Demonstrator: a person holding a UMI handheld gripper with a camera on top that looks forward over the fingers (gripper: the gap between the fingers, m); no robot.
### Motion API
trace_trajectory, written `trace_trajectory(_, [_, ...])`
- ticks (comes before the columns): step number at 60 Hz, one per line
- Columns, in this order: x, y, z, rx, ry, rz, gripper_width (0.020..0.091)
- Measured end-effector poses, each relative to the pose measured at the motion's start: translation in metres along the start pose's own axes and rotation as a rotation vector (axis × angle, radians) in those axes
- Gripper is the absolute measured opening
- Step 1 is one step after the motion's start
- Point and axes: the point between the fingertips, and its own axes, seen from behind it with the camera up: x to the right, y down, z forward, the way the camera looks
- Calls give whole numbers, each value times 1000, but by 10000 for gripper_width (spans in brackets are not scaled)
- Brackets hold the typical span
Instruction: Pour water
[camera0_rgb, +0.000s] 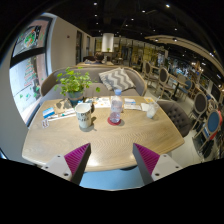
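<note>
We see the claw (110, 160) released and empty, well short of the bottle (116, 106) standing mid-bench (60, 140) beside a cup (149, 110), and we judge it light, smooth plastic, best gripped around its middle.

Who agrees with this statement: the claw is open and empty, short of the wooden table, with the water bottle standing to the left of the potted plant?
One detail is wrong. The gripper view shows the water bottle standing to the right of the potted plant, not the left. The rest holds: the claw is open and empty, short of the wooden table.
</note>
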Motion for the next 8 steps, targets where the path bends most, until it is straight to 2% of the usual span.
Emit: trace_trajectory(8, [-5,1,0,4,-11,-13,857])
